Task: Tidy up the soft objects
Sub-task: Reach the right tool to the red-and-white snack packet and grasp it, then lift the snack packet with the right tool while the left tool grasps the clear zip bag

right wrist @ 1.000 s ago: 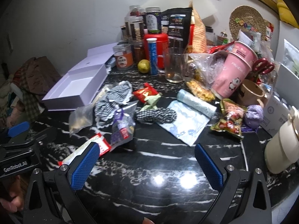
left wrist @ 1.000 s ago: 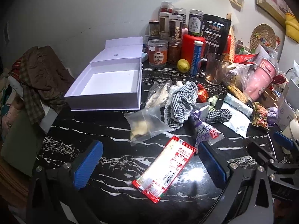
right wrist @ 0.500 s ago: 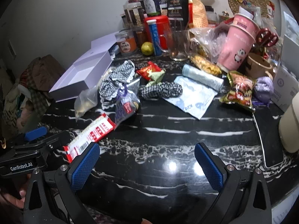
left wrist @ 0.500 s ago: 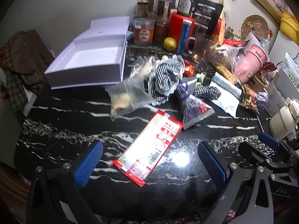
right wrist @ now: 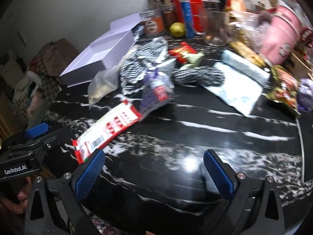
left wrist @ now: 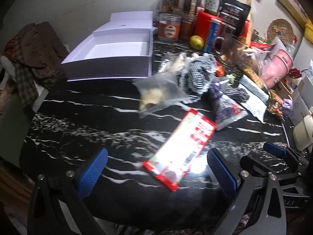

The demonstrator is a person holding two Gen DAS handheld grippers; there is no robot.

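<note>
A black-and-white checked cloth [left wrist: 197,74] [right wrist: 144,62] lies heaped mid-table, with a smaller checked scrunchie [right wrist: 199,76] [left wrist: 237,95] to its right. A clear bag [left wrist: 158,96] [right wrist: 103,86], a purple pouch [left wrist: 227,109] [right wrist: 156,94] and a red-and-white packet [left wrist: 182,150] [right wrist: 109,131] lie nearer. An open white box [left wrist: 109,58] [right wrist: 99,58] stands at the left. My left gripper [left wrist: 156,174] is open, hovering over the packet's near end. My right gripper [right wrist: 154,174] is open above bare black marble.
Jars, a red canister, a lemon [left wrist: 196,41] and a glass mug [right wrist: 215,31] crowd the back edge. A pink cup [right wrist: 281,35], snack bags and a purple knitted ball [right wrist: 306,92] fill the right side. Clothes [left wrist: 33,54] are draped over a chair to the left.
Both grippers have pulled back and risen, then edged in again, so the table shifts in view and blurs. Nothing on the table has moved. Both stay open.
</note>
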